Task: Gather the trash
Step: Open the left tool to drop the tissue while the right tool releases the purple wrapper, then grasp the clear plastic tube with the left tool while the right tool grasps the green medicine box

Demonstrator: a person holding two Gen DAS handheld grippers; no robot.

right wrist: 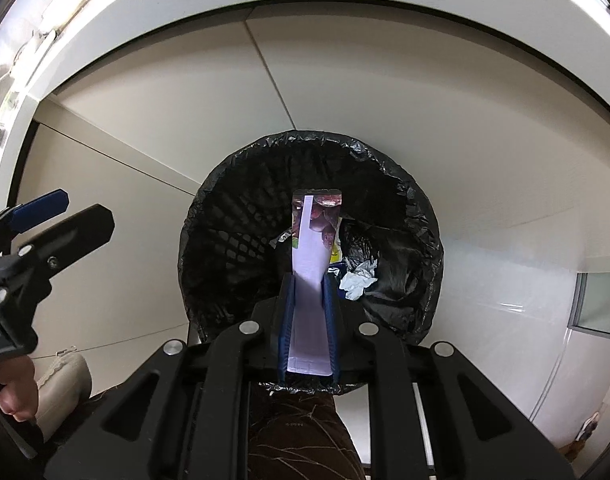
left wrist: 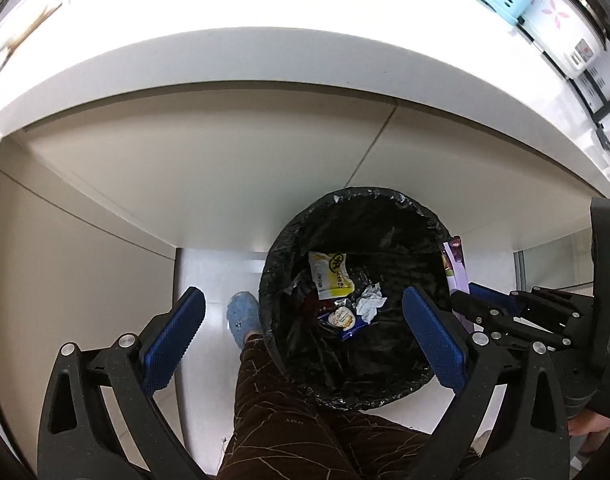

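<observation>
The right gripper [right wrist: 309,280] is clamped on a pale purple packet [right wrist: 313,240], held above the mouth of the black-lined bin [right wrist: 209,216]. The left gripper [left wrist: 305,320] hangs beside it, jaws wide apart and empty. Below them is pale glossy floor [left wrist: 209,280], beyond them beige cabinet fronts under a white counter [left wrist: 265,52]. Only the left view shows a yellow wrapper [left wrist: 329,276] and the person's blue slipper [left wrist: 241,316]; both show crumpled paper [right wrist: 357,278].
</observation>
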